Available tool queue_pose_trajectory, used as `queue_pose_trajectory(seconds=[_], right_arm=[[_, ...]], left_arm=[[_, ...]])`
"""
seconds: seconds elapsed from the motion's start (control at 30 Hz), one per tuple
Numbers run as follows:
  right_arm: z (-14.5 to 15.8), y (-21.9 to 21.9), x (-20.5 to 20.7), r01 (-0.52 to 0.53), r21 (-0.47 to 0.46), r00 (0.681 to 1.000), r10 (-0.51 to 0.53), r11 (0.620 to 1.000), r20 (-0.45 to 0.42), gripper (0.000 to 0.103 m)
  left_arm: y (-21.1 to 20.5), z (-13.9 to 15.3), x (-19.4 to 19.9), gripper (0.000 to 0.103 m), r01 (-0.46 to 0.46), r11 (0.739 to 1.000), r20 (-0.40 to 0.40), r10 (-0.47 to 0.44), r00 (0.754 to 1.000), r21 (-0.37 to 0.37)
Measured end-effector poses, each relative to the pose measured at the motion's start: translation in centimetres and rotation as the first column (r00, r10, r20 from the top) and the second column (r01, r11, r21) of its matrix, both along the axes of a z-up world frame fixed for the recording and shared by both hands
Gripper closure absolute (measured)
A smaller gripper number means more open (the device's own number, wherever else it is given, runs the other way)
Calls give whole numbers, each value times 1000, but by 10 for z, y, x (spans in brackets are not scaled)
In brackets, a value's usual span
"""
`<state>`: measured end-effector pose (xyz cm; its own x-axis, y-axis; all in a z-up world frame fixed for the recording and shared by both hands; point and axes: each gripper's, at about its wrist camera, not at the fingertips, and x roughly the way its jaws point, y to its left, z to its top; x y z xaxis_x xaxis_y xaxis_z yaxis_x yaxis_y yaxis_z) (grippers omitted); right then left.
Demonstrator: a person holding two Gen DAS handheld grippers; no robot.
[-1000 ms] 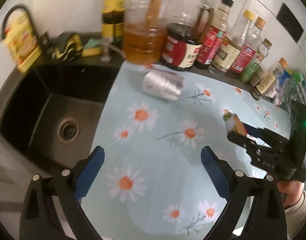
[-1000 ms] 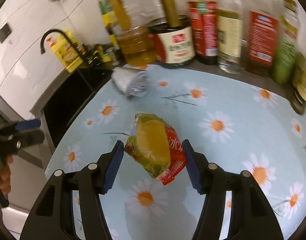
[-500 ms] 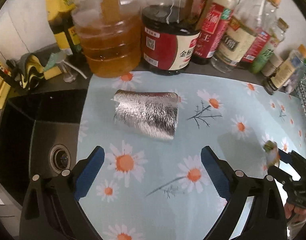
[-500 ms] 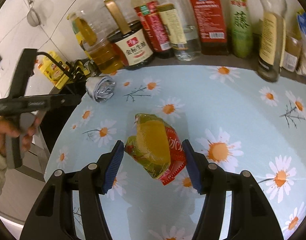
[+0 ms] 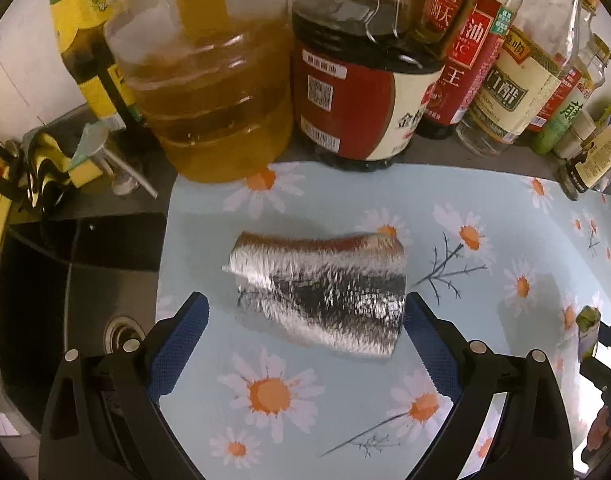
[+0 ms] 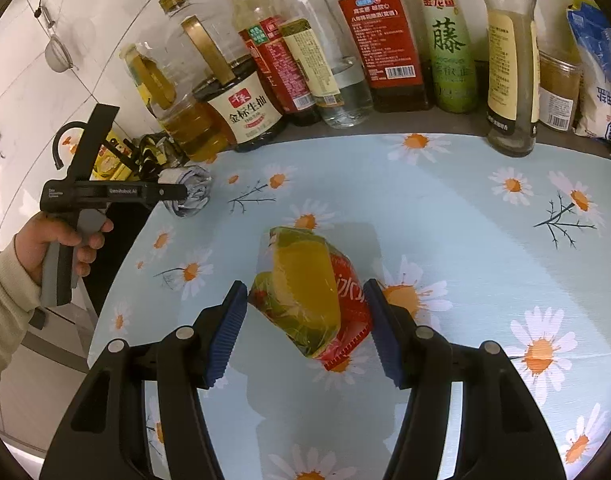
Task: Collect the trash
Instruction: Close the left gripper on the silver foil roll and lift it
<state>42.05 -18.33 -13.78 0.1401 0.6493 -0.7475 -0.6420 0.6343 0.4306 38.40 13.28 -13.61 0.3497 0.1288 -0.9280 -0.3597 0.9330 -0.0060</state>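
A crumpled silver foil wrapper [image 5: 321, 292] lies on the daisy-print mat [image 5: 485, 280] near the sink. My left gripper [image 5: 305, 344] is open, its blue pads on either side of the wrapper's near end, apart from it. In the right wrist view the left gripper's tip reaches the foil wrapper [image 6: 189, 192]. My right gripper [image 6: 305, 328] is shut on a yellow, green and red snack wrapper [image 6: 309, 292] and holds it above the mat. The snack wrapper also shows at the right edge of the left wrist view [image 5: 587, 328].
A row of oil, soy sauce and vinegar bottles [image 5: 357, 92] stands along the back wall. A black sink [image 5: 65, 300] drops off left of the mat, with sponges and a tap [image 6: 65, 140] behind it. A white bag [image 6: 601, 72] stands at the far right.
My left gripper has moved forward and down to the foil wrapper, which now lies between its pads. My right gripper has drawn back to the right, still holding the snack wrapper.
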Motion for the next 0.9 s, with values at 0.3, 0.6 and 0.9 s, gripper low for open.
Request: queue_pose_trajectory(seconds=[0.3, 0.6, 0.9], right_arm=[[0, 1, -1, 3, -19, 1000, -2, 1000, 17, 43], [2, 2, -10, 4, -33, 1000, -3, 999, 21, 43], [7, 5, -32, 30, -48, 999, -29, 998, 23, 43]], left_arm=[[5, -7, 9, 27, 18, 1000, -9, -18, 1000, -6], [-8, 2, -9, 28, 63, 998, 25, -63, 998, 1], [-26, 14, -48, 28, 127, 992, 73, -125, 989, -21]])
